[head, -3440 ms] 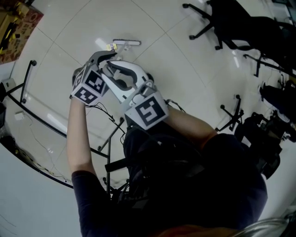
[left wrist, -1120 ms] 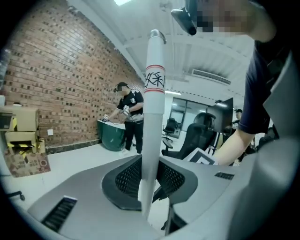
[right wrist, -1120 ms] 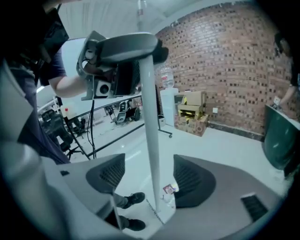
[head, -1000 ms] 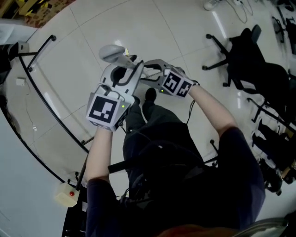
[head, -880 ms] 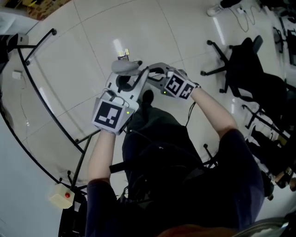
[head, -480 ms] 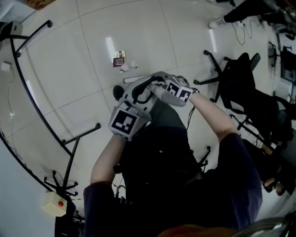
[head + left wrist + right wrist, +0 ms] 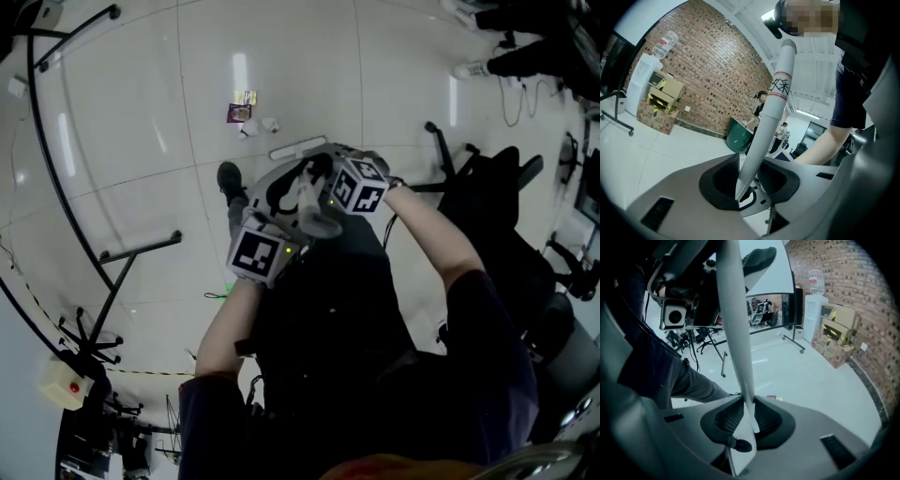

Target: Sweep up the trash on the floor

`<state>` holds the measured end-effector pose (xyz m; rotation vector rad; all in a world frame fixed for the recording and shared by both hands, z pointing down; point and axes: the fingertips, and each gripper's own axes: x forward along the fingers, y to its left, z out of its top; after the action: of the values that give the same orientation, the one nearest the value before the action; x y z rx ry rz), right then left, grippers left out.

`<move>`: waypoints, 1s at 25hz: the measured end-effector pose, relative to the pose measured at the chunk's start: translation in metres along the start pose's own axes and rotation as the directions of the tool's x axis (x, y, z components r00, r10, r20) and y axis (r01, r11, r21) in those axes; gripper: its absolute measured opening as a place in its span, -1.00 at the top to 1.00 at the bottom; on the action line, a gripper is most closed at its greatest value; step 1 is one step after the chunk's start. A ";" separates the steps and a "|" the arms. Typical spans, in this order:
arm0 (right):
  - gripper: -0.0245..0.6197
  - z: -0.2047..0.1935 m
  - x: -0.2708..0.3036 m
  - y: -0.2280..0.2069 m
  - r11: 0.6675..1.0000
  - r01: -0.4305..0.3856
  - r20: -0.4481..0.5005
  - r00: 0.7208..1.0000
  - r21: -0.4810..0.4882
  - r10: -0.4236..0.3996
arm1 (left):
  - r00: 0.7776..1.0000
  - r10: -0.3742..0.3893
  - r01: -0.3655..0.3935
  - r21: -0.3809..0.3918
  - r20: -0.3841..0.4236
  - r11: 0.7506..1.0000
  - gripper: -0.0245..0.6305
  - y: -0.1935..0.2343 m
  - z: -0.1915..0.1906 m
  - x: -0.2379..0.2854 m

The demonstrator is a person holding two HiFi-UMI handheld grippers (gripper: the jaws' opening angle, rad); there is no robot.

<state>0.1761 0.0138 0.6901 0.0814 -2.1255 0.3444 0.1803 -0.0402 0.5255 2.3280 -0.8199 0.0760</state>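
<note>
Head view: both forearms reach forward from the torso and the two tools meet close together in front of the chest. Left forearm (image 7: 220, 323) runs up to the left marker cube (image 7: 260, 255). Right forearm (image 7: 431, 239) comes in from the right to the right marker cube (image 7: 359, 190), which sits just beyond and to the right of the left one.

Left gripper (image 7: 749, 180): a round grey pole (image 7: 776, 93) with red bands stands between the jaws and rises steeply out of them. The ridged pads lie against its lower end. The jaws have just been opening a little, with the pole between them and clamped.

Right gripper (image 7: 745, 416): a flat white shaft (image 7: 736, 324) runs up from between the jaws. The jaws have just been closing, and both pads now press on the shaft.

Trash (image 7: 246, 114): a dark wrapper, a yellow scrap and white crumpled bits lie on the pale tiled floor (image 7: 141, 141), beyond the grippers. A white bar (image 7: 298, 148) lies near it. A dark shoe (image 7: 228, 178) stands below and left of the bar, apart from the trash.
</note>
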 end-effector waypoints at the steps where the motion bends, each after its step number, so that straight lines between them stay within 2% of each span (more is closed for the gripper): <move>1: 0.65 -0.008 0.001 -0.003 1.000 -0.010 -0.009 1.000 -0.014 0.009 | 1.000 0.015 -0.015 0.006 -0.004 1.000 0.61 -0.002 -0.006 0.005; 7: 0.64 -0.023 0.017 -0.021 0.994 -0.047 -0.028 0.999 -0.101 0.044 | 0.992 0.129 -0.128 -0.017 0.006 0.992 0.60 0.005 -0.028 0.019; 10: 0.64 -0.024 0.026 -0.022 0.991 -0.078 -0.032 0.997 -0.108 0.075 | 0.989 0.146 -0.146 -0.025 -0.008 0.989 0.59 0.013 -0.035 0.021; 15: 0.64 -0.017 0.037 -0.015 0.976 -0.140 -0.055 0.990 -0.164 0.132 | 0.983 0.183 -0.181 -0.068 0.020 0.981 0.59 0.030 -0.033 0.016; 23: 0.64 -0.004 0.051 -0.025 0.976 -0.126 -0.032 0.992 -0.176 0.123 | 0.974 0.212 -0.201 -0.130 0.076 0.971 0.59 0.060 -0.024 0.007; 25: 0.65 -0.001 0.051 -0.033 0.979 -0.103 -0.027 0.995 -0.177 0.100 | 0.973 0.215 -0.205 -0.120 0.080 0.971 0.59 0.063 -0.021 0.005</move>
<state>0.1551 -0.0135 0.7401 -0.1337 -2.1380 0.2122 0.1510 -0.0670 0.5789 2.1476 -1.0886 0.0131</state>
